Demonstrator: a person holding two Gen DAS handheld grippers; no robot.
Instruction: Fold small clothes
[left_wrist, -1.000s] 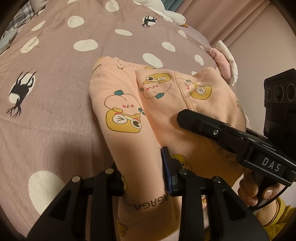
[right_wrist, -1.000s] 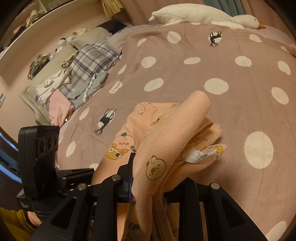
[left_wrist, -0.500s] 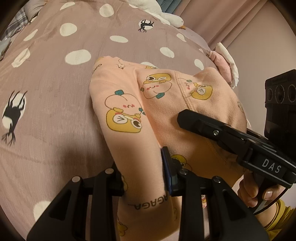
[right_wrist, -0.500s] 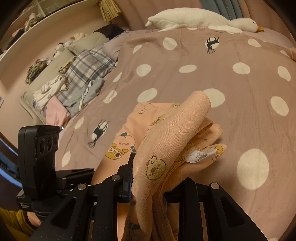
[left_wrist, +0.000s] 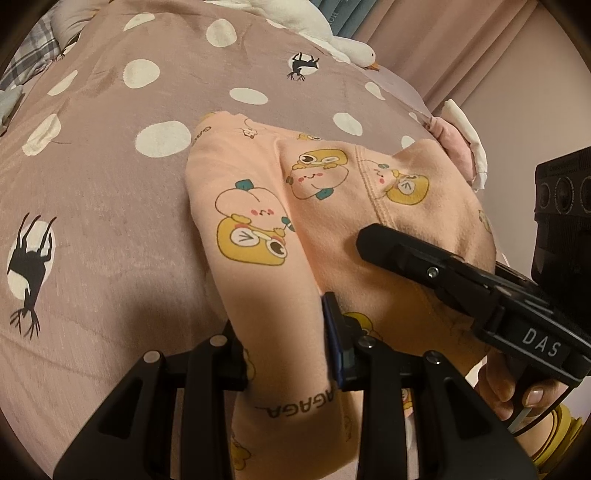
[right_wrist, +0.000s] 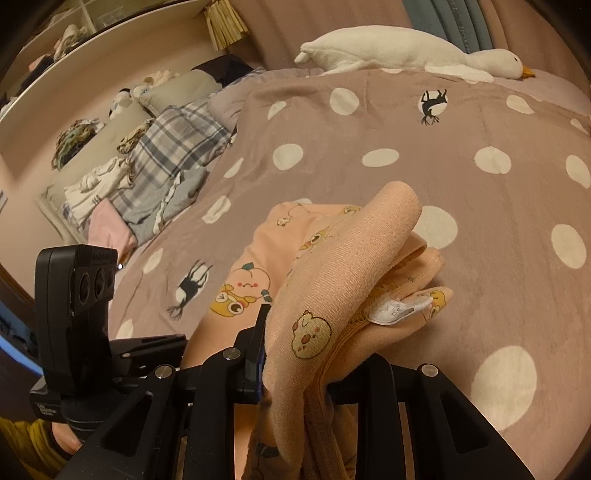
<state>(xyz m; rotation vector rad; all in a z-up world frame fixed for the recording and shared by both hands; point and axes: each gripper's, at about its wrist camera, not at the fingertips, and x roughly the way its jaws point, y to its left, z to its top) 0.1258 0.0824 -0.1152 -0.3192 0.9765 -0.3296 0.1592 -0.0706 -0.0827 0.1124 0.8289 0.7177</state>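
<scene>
We hold the peach garment (left_wrist: 332, 229) with both tools over the bed, whose mauve bedspread (left_wrist: 110, 206) carries white dots and small black deer figures. Our left tool (left_wrist: 284, 354) is clenched on a fold of the garment's near edge, the fabric pinched between its two fingers and running down below them, where printed letters show on the cloth. From the left wrist view the garment spreads forward from that grip and rests on the bedspread, its cartoon prints of yellow and pink figures facing up. Our right tool (right_wrist: 295, 369) is likewise clamped on the garment, gripping a bunched, thicker roll of cloth that rises above the fingers and curls forward; a small white label (right_wrist: 397, 312) sticks out of the folded layers just to the right of that roll. In the left wrist view the right tool appears from the side at right, its upper finger lying across the garment, with our right hand (left_wrist: 513, 384) around its handle. At the far edge of the bed lies a white plush goose (right_wrist: 406, 55), well apart from the garment. To the left, along the wall, a plaid blanket (right_wrist: 177, 144) and a loose pile of other clothes (right_wrist: 99, 192) sit beside the bedspread.
</scene>
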